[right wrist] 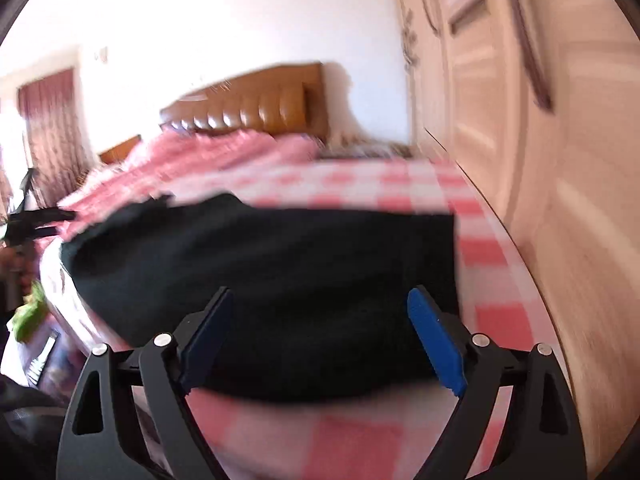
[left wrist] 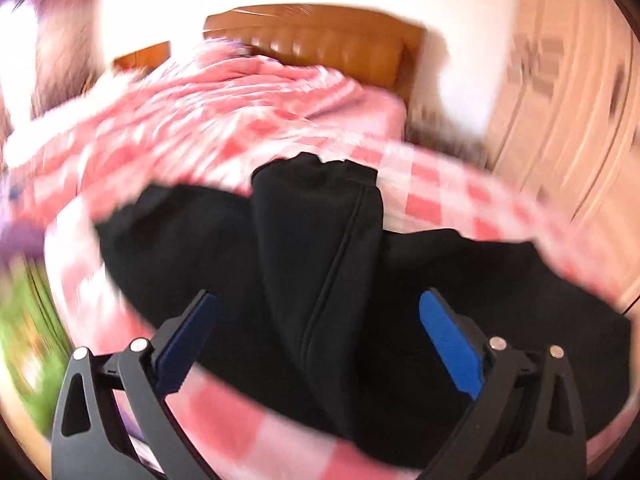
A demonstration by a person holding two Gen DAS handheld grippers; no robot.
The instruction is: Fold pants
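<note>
Black pants (left wrist: pixel 312 264) lie on a bed with a pink and white checked sheet (left wrist: pixel 424 208). In the left wrist view a folded leg runs up the middle of the pile, its cuff end toward the headboard. My left gripper (left wrist: pixel 318 312) hangs above the pants with its blue pads (left wrist: pixel 448 336) wide apart and nothing pinched between them. In the right wrist view the pants (right wrist: pixel 280 264) show as a flat black block. My right gripper (right wrist: pixel 320 312) is open over their near edge, holding nothing. Both views are blurred by motion.
A brown padded headboard (left wrist: pixel 320 40) stands at the far end of the bed, with a rumpled pink quilt (left wrist: pixel 192 96) in front of it. A pale wardrobe (right wrist: pixel 520 128) runs close along the bed's right side. Curtains (right wrist: pixel 52 132) and clutter sit at the left.
</note>
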